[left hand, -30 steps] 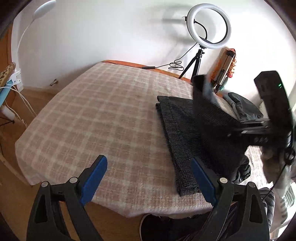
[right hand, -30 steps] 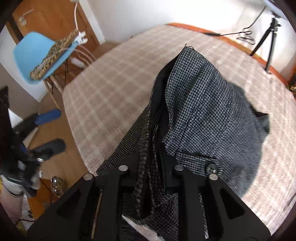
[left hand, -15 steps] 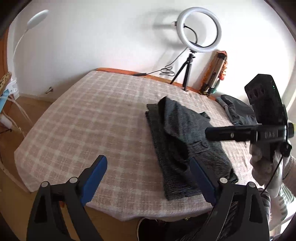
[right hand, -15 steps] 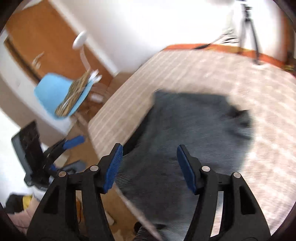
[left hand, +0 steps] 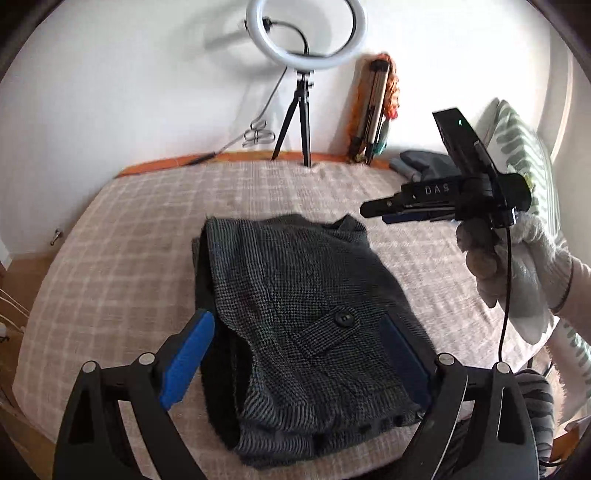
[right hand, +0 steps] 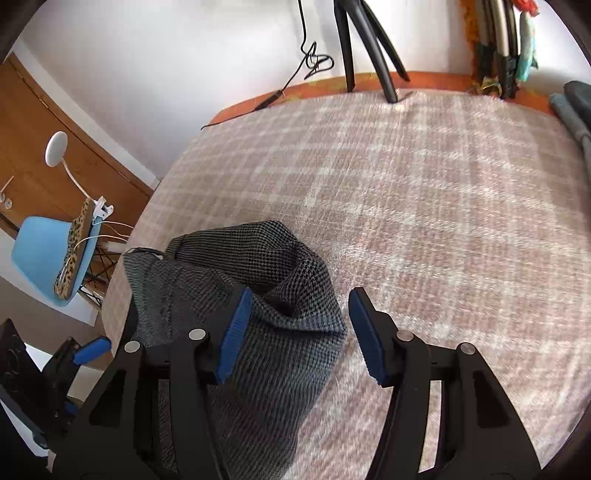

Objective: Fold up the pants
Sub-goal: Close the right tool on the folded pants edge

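- Left wrist view: the left gripper [left hand: 295, 354] has its jaws spread wide and holds nothing; its blue pads flank the near part of the pants [left hand: 303, 314].
- The pants, in a grey houndstooth weave, lie folded in a bundle on the checked bedspread [left hand: 129, 258], button flap up, near the front edge of the bed.
- The right gripper [left hand: 373, 212], held by a gloved hand [left hand: 517, 266], hovers above the bedspread to the right of the pants; seen side-on, its jaw gap cannot be told here.
- A ring light [left hand: 306, 33] on a tripod stands at the wall.
- Right wrist view: the right gripper [right hand: 299, 332] has its jaws wide apart and empty, above the far corner of the pants [right hand: 240, 295].
- A blue chair [right hand: 48, 266] stands on the floor to the left.
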Available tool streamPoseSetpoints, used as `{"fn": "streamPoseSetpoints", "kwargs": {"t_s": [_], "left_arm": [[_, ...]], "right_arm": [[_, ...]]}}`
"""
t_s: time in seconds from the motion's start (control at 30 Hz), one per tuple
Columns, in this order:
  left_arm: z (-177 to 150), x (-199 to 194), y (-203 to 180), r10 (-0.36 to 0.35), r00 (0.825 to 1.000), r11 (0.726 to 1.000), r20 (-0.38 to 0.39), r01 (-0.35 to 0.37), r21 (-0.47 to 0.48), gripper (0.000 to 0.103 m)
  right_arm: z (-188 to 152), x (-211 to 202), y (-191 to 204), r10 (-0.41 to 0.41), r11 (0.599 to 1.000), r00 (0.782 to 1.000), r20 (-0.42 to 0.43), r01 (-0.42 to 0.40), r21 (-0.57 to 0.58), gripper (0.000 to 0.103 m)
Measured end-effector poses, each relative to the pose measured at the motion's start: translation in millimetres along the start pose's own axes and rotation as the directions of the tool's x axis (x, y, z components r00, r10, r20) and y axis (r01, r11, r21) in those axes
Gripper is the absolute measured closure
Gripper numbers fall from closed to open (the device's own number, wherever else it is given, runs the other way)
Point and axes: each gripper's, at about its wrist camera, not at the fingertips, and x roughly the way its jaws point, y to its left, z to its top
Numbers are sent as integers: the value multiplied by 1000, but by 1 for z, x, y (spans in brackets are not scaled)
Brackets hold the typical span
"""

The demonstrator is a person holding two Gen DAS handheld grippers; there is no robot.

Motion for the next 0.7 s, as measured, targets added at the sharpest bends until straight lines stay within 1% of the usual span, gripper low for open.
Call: {"fn": "streamPoseSetpoints", "kwargs": {"t_s": [0.03, 0.07, 0.1, 0.17, 0.2, 0.23, 0.27, 0.33, 0.37, 0.4, 0.43, 0.47, 0.5, 0.57, 0.6, 0.63, 0.7], "left_arm": [[-2, 9, 2, 10, 1000, 1000, -24, -10, -1, 12], [-4, 16, 4, 21, 999, 1000, -43, -21, -1, 12], [-7, 23, 7, 37, 997, 999, -66, -37, -2, 12], [-18, 35, 18, 60, 992, 998, -108, -62, -18, 12], [-25, 41, 24, 69, 989, 997, -131, -73, -27, 12], [-29, 46, 28, 70, 986, 996, -148, -77, -41, 12], [-36, 48, 35, 55, 986, 995, -159, -67, -67, 12], [-46, 47, 48, -9, 988, 988, -152, -14, -153, 12], [-49, 47, 53, -30, 989, 982, -148, 2, -187, 12], [-50, 46, 56, -42, 989, 978, -143, 11, -207, 12], [-51, 45, 56, -42, 989, 978, -139, 12, -210, 12], [-51, 44, 55, -38, 990, 979, -136, 9, -204, 12], [-51, 41, 53, -28, 991, 981, -133, 2, -192, 12], [-49, 32, 50, 7, 993, 987, -117, -26, -159, 12], [-47, 25, 50, 28, 994, 988, -101, -43, -151, 12], [-44, 18, 50, 46, 995, 988, -85, -57, -143, 12], [-38, 4, 49, 93, 995, 987, -47, -98, -129, 12]], "right_arm": [[2, 9, -1, 6, 1000, 1000, -13, -6, 0, 61], [3, 15, -2, 2, 1000, 1000, -22, -2, -4, 82], [6, 23, 0, -25, 1000, 999, -31, 25, -8, 88], [10, 30, -3, -45, 999, 998, -40, 45, -4, 93], [13, 36, -8, -46, 999, 998, -47, 47, 15, 93], [16, 41, -17, -50, 997, 997, -58, 54, 59, 93], [17, 43, -24, -34, 994, 998, -57, 40, 105, 93], [17, 41, -32, 3, 984, 999, -46, 5, 177, 92], [17, 37, -33, -4, 981, 999, -34, 10, 191, 89], [17, 31, -32, -36, 983, 999, -18, 39, 178, 81], [16, 20, -25, -92, 987, 996, 15, 90, 131, 79], [15, 9, -17, -128, 989, 991, 47, 124, 78, 79], [13, -4, -8, -103, 994, 992, 73, 101, 29, 79], [7, -21, 11, -26, 997, 996, 91, 32, -67, 79], [4, -27, 19, -4, 995, 996, 94, 14, -103, 79], [-2, -32, 30, 24, 988, 997, 78, -12, -155, 79], [-8, -27, 48, 57, 976, 998, 23, -51, -213, 79]]}}
